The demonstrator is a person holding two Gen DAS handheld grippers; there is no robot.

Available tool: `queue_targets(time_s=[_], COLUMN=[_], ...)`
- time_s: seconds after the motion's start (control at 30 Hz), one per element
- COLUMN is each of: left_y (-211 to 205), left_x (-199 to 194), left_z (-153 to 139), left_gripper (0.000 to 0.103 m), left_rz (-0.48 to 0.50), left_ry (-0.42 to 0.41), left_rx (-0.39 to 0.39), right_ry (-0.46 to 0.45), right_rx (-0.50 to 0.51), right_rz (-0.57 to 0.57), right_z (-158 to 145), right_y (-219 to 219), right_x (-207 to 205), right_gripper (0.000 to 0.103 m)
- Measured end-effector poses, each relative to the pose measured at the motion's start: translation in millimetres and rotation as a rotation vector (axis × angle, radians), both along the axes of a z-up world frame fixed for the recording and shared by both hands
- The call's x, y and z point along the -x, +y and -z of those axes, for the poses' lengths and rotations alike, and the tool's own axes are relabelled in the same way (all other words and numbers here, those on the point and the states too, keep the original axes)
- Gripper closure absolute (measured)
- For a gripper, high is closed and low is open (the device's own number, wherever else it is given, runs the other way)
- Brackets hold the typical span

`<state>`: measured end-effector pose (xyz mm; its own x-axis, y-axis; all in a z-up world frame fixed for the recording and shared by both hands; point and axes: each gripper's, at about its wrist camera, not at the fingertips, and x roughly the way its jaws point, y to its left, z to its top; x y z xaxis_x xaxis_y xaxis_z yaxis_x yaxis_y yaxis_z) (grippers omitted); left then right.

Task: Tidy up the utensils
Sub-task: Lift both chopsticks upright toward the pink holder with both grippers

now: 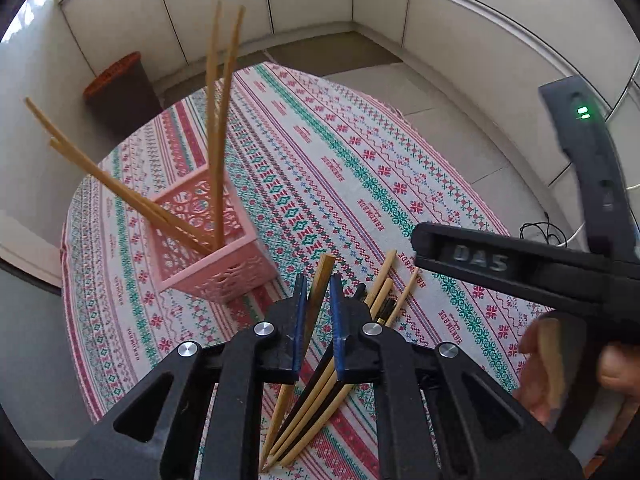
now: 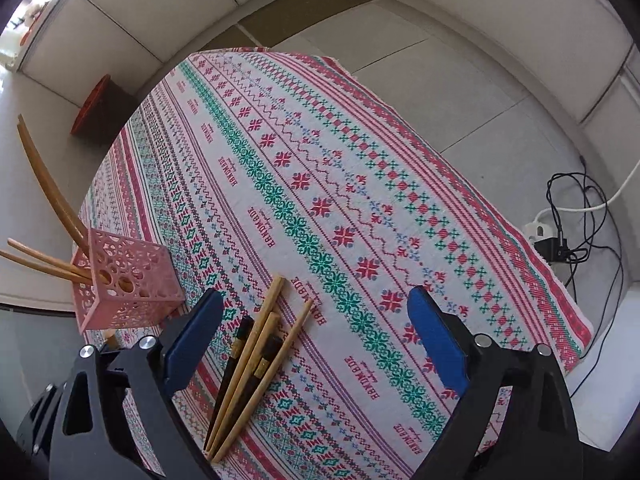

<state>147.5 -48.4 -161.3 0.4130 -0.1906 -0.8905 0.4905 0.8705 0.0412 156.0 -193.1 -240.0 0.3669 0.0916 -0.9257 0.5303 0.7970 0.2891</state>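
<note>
A pink lattice holder (image 1: 208, 248) stands on the patterned tablecloth (image 1: 360, 160) with several wooden chopsticks (image 1: 218, 128) leaning in it; it also shows in the right wrist view (image 2: 128, 280). My left gripper (image 1: 319, 280) is shut on a wooden chopstick (image 1: 320, 280), held above a pile of wooden and black chopsticks (image 1: 320, 392) on the cloth. My right gripper (image 2: 316, 312) is open and empty above the same pile (image 2: 256, 356); its body shows in the left wrist view (image 1: 520, 268).
A dark stool with an orange rim (image 1: 118, 92) stands on the floor beyond the table. A power strip and black cables (image 2: 560, 236) lie on the floor at the right. White cabinet walls surround the area.
</note>
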Motion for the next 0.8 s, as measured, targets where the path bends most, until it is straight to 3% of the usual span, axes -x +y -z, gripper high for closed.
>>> queue_targets(time_s=[0.2,0.4,0.5,0.57,0.7,0.8], left_y=[37,59,70,77,86,95], left_x=[25,43,45,45,49,53], left_z=[-27,-43,-46,-49,-61,-68], left_gripper=[0.093,0.094,0.094,0.094,0.094,0.094], left_rz=[-0.028,-0.051,-0.07,-0.085,-0.091,-0.086], left_ry=[-0.062,-0.105,-0.113,-0.116,-0.124,-0.12], left_rx=[0.044,0.057,0.063,0.071,0.099,0.13], right_ry=[0.084,0.189,0.159,0.127,0.062,-0.022], right_rx=[0.07,0.11,0.17,0.154,0.055,0.049], right_rz=[-0.04,-0.09,-0.087,-0.077,-0.038,-0.05], right_z=[17,46,44,43,33,2], right_y=[26,51,58,58,45,40], right_x=[-23,-44,-46,-45,-34,-19], right_gripper=[0.04,0.054,0.075,0.086,0.092,0.094])
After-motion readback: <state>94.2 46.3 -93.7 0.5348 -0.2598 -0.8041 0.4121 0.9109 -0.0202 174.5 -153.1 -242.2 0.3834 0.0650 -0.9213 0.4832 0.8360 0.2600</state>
